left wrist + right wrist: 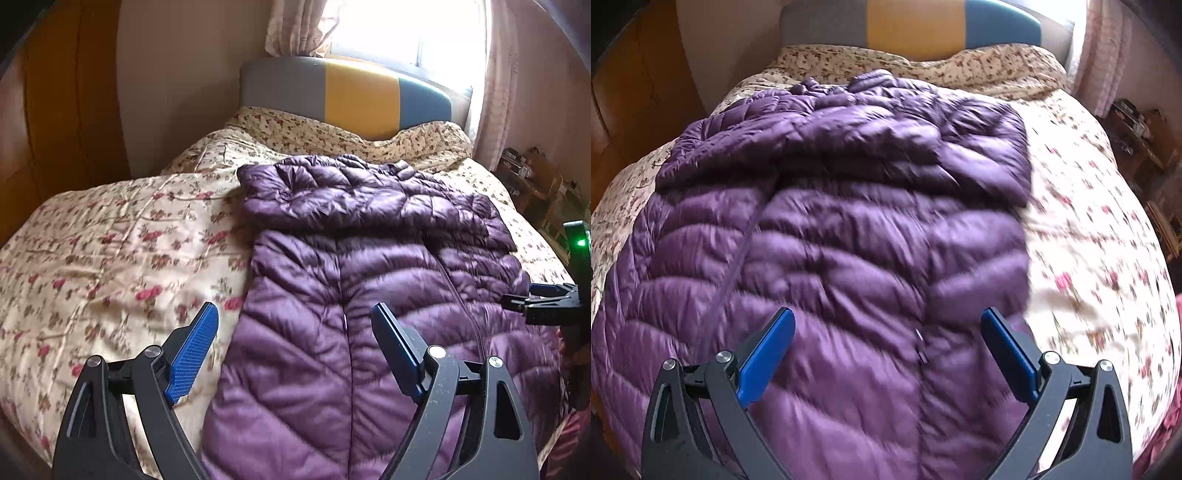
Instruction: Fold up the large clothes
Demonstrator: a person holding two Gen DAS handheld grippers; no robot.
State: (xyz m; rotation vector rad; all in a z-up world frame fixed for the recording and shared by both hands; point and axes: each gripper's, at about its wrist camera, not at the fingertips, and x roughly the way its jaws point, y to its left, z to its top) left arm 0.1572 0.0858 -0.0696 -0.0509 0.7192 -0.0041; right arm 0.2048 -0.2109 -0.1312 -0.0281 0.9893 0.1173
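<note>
A purple quilted down jacket (369, 266) lies flat on the bed, its sleeves folded across the upper part. My left gripper (295, 317) hovers open over the jacket's left edge near the hem, nothing between its blue pads. The right gripper (532, 295) shows at the right edge of the left wrist view, over the jacket's right side. In the right wrist view the jacket (849, 240) fills the middle, and my right gripper (888, 321) stands wide open above its lower right part, holding nothing.
A floral quilt (110, 251) covers the bed. Behind it stand a grey, yellow and blue headboard (347, 92) and a bright window with pink curtains (495, 92). A wooden wardrobe (55, 110) is at left; cluttered shelves (1137, 140) at right.
</note>
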